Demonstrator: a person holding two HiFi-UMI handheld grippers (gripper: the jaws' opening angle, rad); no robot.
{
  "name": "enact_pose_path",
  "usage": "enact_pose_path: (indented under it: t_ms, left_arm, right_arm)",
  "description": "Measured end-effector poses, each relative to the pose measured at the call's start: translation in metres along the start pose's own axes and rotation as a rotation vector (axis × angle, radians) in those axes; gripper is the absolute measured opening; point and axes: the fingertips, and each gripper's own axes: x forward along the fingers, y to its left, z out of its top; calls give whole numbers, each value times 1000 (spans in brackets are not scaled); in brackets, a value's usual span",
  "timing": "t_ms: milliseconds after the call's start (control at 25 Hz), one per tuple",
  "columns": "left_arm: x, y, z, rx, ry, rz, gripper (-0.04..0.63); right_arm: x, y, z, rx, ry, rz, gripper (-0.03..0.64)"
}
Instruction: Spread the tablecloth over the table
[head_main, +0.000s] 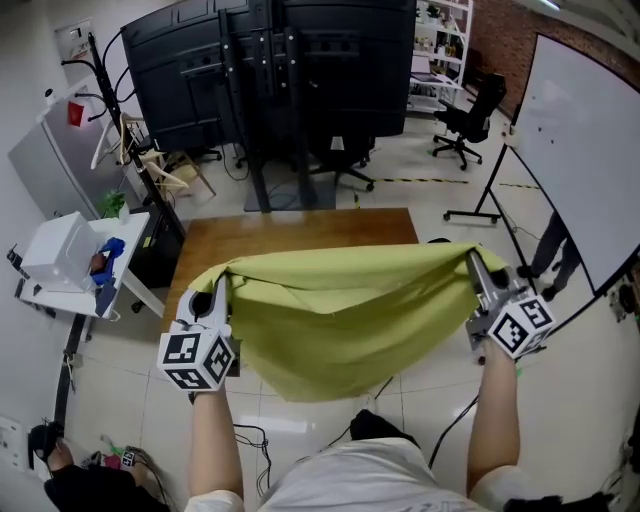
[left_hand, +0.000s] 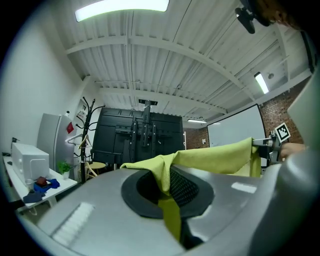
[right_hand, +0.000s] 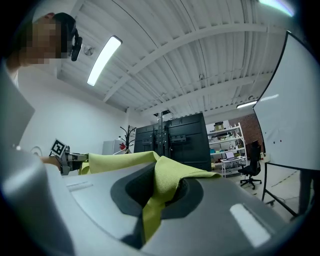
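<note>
A yellow-green tablecloth (head_main: 345, 310) hangs stretched between my two grippers, in front of the near edge of a brown wooden table (head_main: 290, 232). My left gripper (head_main: 219, 283) is shut on the tablecloth's left corner (left_hand: 165, 176). My right gripper (head_main: 471, 259) is shut on its right corner (right_hand: 162, 181). The cloth's top edge runs level between them and its middle sags down toward my body. In each gripper view the cloth is pinched between the jaws and trails off toward the other gripper. Most of the tabletop shows bare beyond the cloth.
A large black screen stand (head_main: 275, 80) rises behind the table. To the left are a coat rack (head_main: 120, 130) and a white side table (head_main: 75, 265) with a white box. A whiteboard (head_main: 580, 150) stands at right and an office chair (head_main: 470, 120) at back right.
</note>
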Motion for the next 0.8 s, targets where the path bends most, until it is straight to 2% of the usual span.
enact_pose_path:
  t_ms: [200, 320, 560, 800]
  left_arm:
    - [57, -8, 16, 41, -35, -7, 6]
    - [96, -13, 15, 56, -21, 8, 6]
    - [163, -16, 6, 60, 25, 73, 6]
    - [207, -5, 18, 85, 28, 127, 6]
  right_arm:
    - [29, -44, 7, 18, -50, -12, 11]
    - [55, -77, 1, 39, -40, -7, 11]
    - [103, -133, -13, 91, -17, 49, 11]
    - [156, -162, -14, 112, -25, 110, 11]
